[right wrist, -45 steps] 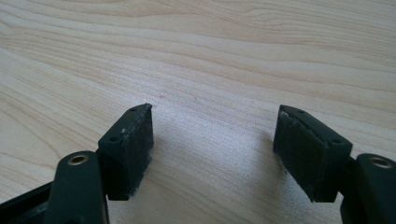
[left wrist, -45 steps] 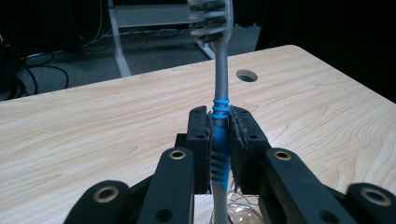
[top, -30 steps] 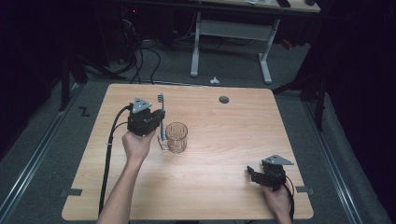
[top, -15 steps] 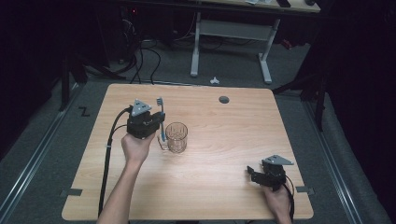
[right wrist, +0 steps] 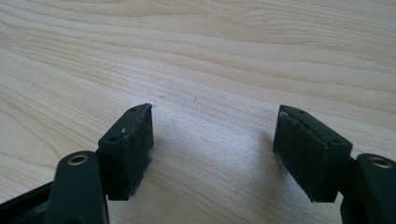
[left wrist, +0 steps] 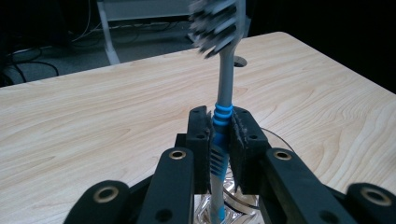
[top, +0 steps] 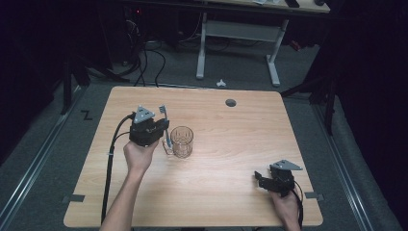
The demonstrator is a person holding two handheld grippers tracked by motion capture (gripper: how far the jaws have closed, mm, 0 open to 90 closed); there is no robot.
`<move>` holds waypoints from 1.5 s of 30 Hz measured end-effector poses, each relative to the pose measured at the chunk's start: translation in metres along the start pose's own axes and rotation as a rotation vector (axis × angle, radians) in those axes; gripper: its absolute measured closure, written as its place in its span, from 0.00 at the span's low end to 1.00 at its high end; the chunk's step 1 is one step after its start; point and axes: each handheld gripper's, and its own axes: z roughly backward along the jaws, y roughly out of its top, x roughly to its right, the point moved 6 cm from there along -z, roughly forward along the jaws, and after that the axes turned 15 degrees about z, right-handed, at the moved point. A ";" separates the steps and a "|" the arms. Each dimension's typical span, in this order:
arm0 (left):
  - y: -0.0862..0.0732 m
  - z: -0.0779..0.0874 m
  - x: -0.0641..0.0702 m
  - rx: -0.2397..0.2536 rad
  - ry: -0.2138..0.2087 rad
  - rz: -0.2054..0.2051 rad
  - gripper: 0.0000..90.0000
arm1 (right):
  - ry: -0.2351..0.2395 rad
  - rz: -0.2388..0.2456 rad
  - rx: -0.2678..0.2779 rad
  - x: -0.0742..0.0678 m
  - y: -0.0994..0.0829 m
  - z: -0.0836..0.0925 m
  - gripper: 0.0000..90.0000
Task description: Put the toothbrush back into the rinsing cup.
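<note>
My left gripper (top: 165, 131) is shut on a grey and blue toothbrush (top: 163, 115), held upright with the bristles on top. In the left gripper view the pads (left wrist: 201, 135) clamp the toothbrush (left wrist: 224, 79) at its blue ribbed grip, and the left gripper (left wrist: 219, 128) hangs over a clear glass (left wrist: 276, 140). That glass (top: 182, 141) stands on the wooden table (top: 231, 130), just right of the brush's lower end. My right gripper (top: 260, 179) rests near the front right corner. The right gripper (right wrist: 212, 140) is open, with bare wood between its pads.
A round cable hole (top: 231, 102) lies in the tabletop at the far side. A cable (top: 109, 163) trails from the left gripper to the front edge. Beyond the table are a desk frame (top: 235, 38) and dark floor.
The left gripper with the toothbrush has drifted slightly toward the person's side. The right gripper has stayed still.
</note>
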 end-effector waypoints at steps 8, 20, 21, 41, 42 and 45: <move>-0.002 0.001 0.002 -0.003 -0.005 -0.007 0.88 | 0.000 0.000 0.000 0.000 0.000 0.000 0.32; -0.009 0.001 0.001 -0.012 -0.014 0.003 0.88 | 0.000 0.000 0.000 0.000 0.000 0.000 0.32; -0.009 0.001 0.001 -0.013 -0.014 0.003 0.88 | 0.000 0.000 0.000 0.000 0.000 0.000 0.32; -0.017 0.002 0.001 -0.032 -0.005 -0.020 0.88 | 0.000 0.000 0.000 0.000 0.000 0.000 0.32; -0.017 0.002 0.001 -0.032 -0.004 -0.021 0.88 | 0.000 0.000 0.000 0.000 0.000 0.000 0.32; -0.019 0.002 0.000 -0.033 -0.003 -0.021 0.88 | 0.000 0.001 0.000 0.000 0.000 0.000 0.32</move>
